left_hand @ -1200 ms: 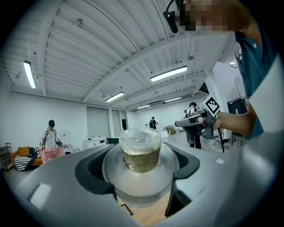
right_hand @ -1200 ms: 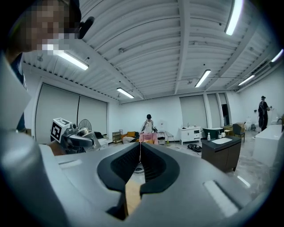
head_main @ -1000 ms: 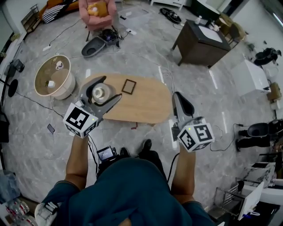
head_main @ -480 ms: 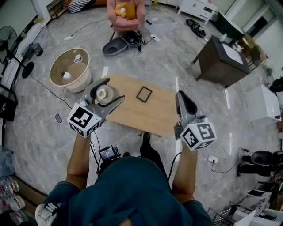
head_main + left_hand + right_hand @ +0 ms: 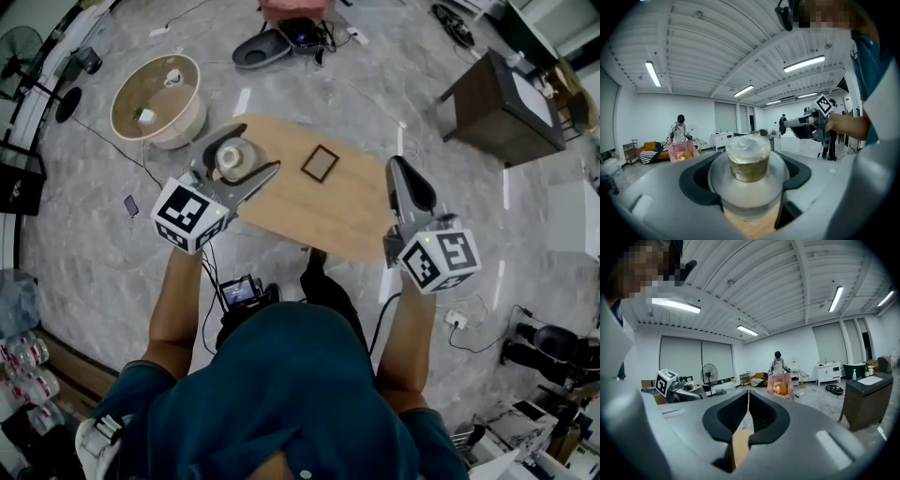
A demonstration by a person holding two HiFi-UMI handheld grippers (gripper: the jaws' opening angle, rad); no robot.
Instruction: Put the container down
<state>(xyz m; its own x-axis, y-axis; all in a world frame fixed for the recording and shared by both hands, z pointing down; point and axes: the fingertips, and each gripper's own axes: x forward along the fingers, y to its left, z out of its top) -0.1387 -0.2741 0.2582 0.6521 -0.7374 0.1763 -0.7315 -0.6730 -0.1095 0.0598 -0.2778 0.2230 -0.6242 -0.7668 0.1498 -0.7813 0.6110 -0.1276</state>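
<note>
One container [image 5: 749, 161] in left claw [image 5: 257, 150]; right claw [image 5: 748, 414] closed; perhaps one frame [image 5: 320, 163].

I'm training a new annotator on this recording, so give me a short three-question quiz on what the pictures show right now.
1. True or false: the right gripper is shut, with nothing between its jaws.
2. What does the left gripper hold? A: a clear container; B: a spoon; C: a sponge.
3. Fill in: the black frame lies on the wooden ____.
Key: 1 true; 2 A; 3 table.
</note>
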